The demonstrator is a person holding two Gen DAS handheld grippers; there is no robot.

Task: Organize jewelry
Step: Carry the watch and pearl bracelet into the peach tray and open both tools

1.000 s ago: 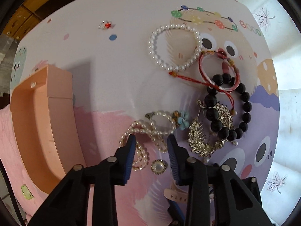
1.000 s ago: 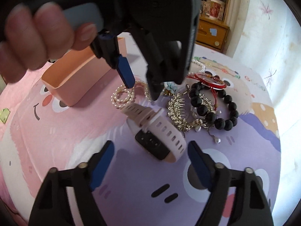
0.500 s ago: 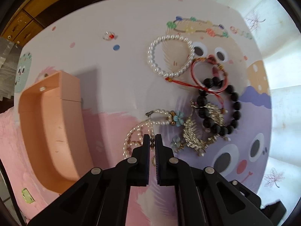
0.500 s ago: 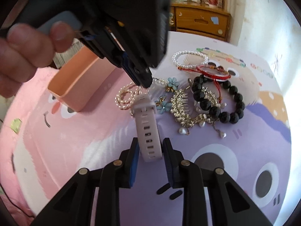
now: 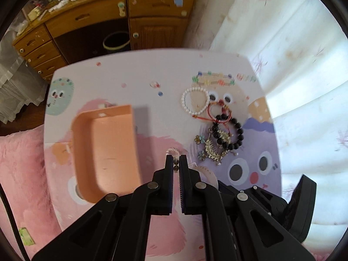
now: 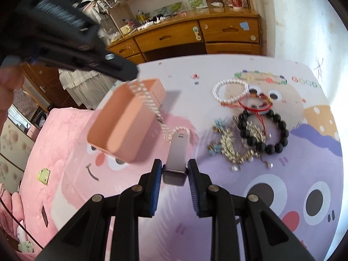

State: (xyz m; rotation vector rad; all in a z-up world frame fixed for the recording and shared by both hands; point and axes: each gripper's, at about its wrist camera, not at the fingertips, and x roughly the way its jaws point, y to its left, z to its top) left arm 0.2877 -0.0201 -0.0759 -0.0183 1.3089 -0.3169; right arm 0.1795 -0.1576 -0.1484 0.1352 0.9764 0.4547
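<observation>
Gripping watch (image 6: pixel 175 160), strap pointing away — lengthwise

Each hand-held gripper, left (image 5: pixel 176 162) and right (image 6: pixel 174 170), has matte black angular arms, round silver screws, and ribbed blue pads (image 6: pixel 155 190) lining its fingers.

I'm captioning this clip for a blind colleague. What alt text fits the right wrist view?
The right gripper clamps a smartwatch above a cartoon mat, while the left gripper dangles a pearl strand over a peach box. Bracelets lie piled at right.
</observation>
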